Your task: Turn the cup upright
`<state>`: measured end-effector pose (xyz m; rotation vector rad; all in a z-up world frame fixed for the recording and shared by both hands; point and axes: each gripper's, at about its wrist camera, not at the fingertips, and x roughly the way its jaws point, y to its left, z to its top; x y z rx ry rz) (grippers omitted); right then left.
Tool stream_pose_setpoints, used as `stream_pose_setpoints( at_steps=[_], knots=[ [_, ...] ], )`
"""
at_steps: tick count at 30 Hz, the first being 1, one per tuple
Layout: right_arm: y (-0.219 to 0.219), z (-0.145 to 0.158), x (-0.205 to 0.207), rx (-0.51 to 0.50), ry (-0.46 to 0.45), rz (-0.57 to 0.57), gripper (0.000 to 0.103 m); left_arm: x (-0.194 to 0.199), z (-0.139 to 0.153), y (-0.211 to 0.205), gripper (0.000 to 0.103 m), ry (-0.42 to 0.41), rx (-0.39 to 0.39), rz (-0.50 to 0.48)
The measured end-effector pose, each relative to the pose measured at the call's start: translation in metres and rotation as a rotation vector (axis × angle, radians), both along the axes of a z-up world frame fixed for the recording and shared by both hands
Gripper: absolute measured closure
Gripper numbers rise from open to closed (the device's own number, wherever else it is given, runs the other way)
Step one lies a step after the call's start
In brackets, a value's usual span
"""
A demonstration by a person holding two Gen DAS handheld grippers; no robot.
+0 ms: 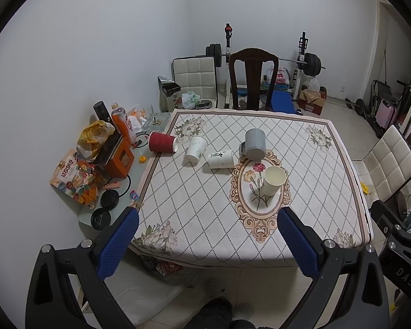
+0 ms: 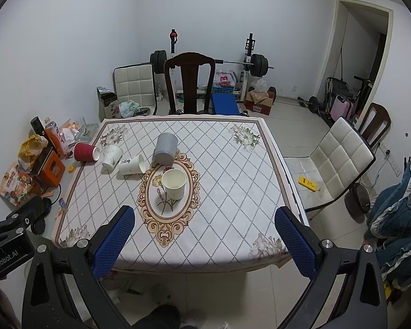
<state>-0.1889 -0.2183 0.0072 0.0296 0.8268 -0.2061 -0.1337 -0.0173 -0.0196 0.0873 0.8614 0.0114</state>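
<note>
Several cups sit on the patterned tablecloth (image 1: pixel 301 219). A cream paper cup (image 1: pixel 273 183) stands upright in the centre oval; it also shows in the right wrist view (image 2: pixel 173 183). A grey mug (image 1: pixel 254 144) (image 2: pixel 165 148) stands upside down behind it. A white printed cup (image 1: pixel 220 159) (image 2: pixel 131 165) and a red ribbed cup (image 1: pixel 162 142) (image 2: pixel 86 152) lie on their sides. Another white cup (image 1: pixel 196 149) (image 2: pixel 111 156) stands upside down. My left gripper (image 1: pixel 208 235) and right gripper (image 2: pixel 205 233) are open and empty, held before the table's near edge.
A side shelf at the left holds snack bags (image 1: pixel 76 181), an orange box (image 1: pixel 120 159) and bottles (image 1: pixel 120 122). A dark wooden chair (image 1: pixel 253 79) stands behind the table, a white chair (image 2: pixel 339 161) at its right. Weight equipment (image 1: pixel 312 64) lines the far wall.
</note>
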Motion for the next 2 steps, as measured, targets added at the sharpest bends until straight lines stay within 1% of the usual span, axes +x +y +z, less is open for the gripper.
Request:
stream_pose_setpoints(
  at_steps=[2],
  knots=[
    [0.0018,-0.0011,-0.0010,0.001,0.003,0.002,0.000,0.0010,-0.0009,-0.0003,0.000,0.004,0.002,-0.001]
  ],
)
